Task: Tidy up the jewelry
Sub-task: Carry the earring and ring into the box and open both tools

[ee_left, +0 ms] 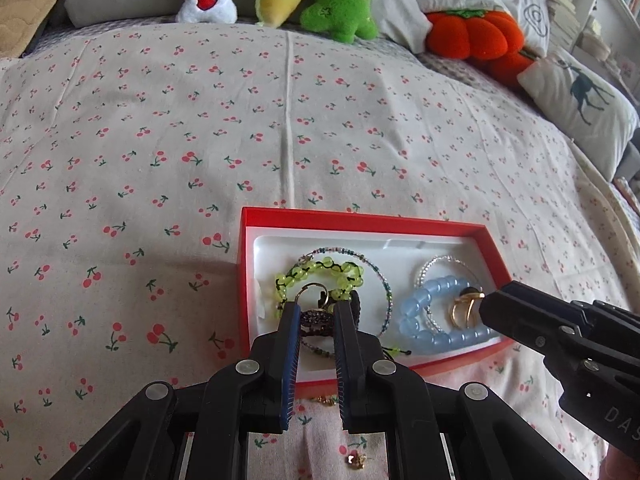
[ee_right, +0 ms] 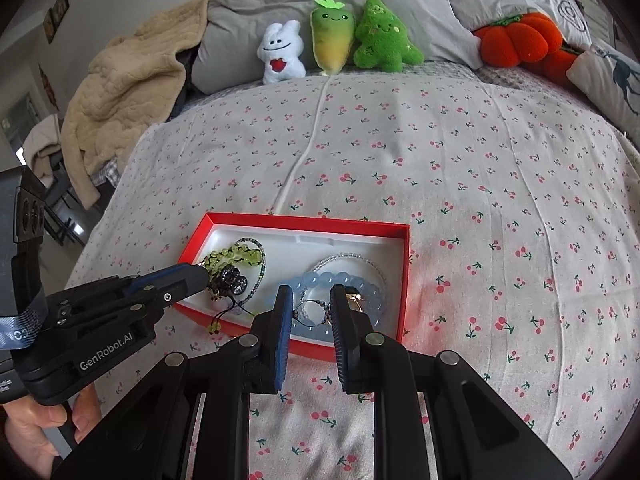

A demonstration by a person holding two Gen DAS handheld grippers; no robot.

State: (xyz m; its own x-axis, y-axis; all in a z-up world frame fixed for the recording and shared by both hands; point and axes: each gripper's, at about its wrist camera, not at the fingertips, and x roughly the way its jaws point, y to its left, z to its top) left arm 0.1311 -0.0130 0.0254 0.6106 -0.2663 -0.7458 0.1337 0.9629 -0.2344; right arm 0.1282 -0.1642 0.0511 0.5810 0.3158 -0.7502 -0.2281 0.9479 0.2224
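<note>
A red box [ee_left: 360, 218] with a white liner lies on the cherry-print bedspread; it also shows in the right wrist view [ee_right: 308, 222]. Inside lie a green bead bracelet [ee_left: 320, 270], a blue bead bracelet [ee_left: 424, 312], a clear bead bracelet [ee_left: 436, 264], gold rings [ee_left: 464, 308] and a dark purple beaded piece [ee_left: 316, 320]. My left gripper [ee_left: 316, 312] is open over the box's left half, fingers either side of the dark piece. My right gripper [ee_right: 310, 300] is open over the blue bracelet [ee_right: 340, 280], its right finger beside a gold ring [ee_right: 354, 298].
A small gold earring [ee_left: 356, 460] and a gold chain piece [ee_left: 324, 400] lie on the bedspread in front of the box. Plush toys [ee_right: 332, 44], an orange pumpkin cushion [ee_right: 516, 38] and pillows line the bed's far side. A beige blanket [ee_right: 120, 92] lies far left.
</note>
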